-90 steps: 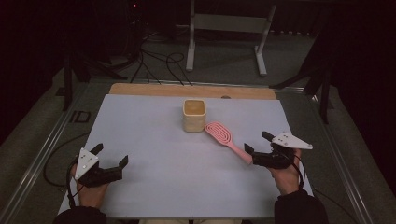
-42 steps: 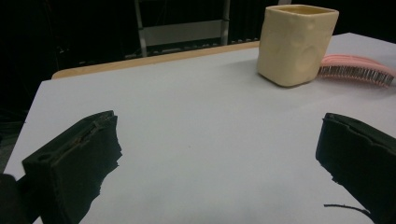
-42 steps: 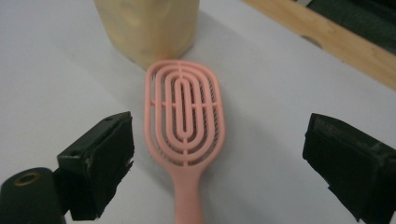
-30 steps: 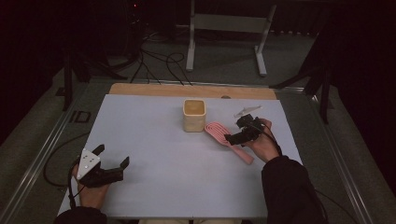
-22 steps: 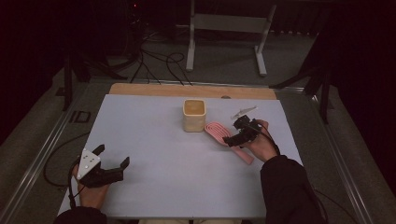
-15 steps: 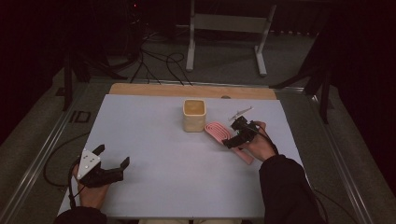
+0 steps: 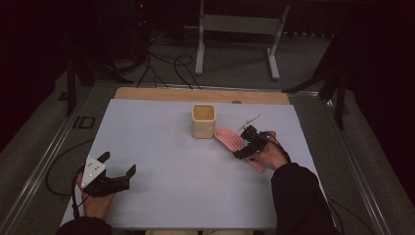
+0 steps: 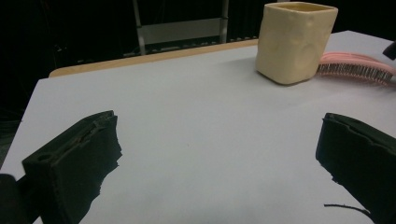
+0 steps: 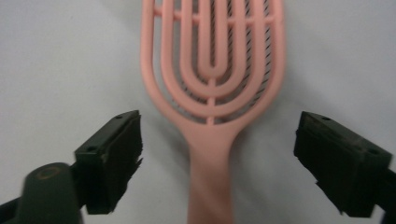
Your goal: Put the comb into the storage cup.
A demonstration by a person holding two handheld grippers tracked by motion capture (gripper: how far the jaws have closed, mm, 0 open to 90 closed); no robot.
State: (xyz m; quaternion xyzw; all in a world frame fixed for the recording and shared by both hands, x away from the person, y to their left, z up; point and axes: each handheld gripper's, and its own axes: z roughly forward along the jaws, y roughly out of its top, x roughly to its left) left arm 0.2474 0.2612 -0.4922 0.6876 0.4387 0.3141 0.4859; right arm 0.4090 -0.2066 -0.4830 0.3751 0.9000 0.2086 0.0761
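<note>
A pink vented hairbrush (image 7: 230,138) lies bristles down on the white table, just right of a cream square cup (image 7: 203,120). My right gripper (image 7: 243,150) hovers low over the brush's neck. In the right gripper view its jaws stand on either side of the hairbrush (image 9: 212,93) handle with clear gaps, so the gripper (image 9: 217,161) is open; the jaws have just been closing a little. My left gripper (image 7: 120,178) rests open near the table's front left. In the left gripper view the gripper (image 8: 219,163) has only bare table between its jaws, with the cup (image 8: 295,41) and brush (image 8: 355,67) farther off.
The white table top (image 7: 161,147) has a wooden strip (image 7: 200,95) along its far edge. A metal stand (image 7: 237,29) and cables lie on the dark floor beyond. A cable trails from each gripper off the table's sides.
My right hand moved from the table's right side in over the brush handle and sank lower toward it. The left gripper stayed where it was.
</note>
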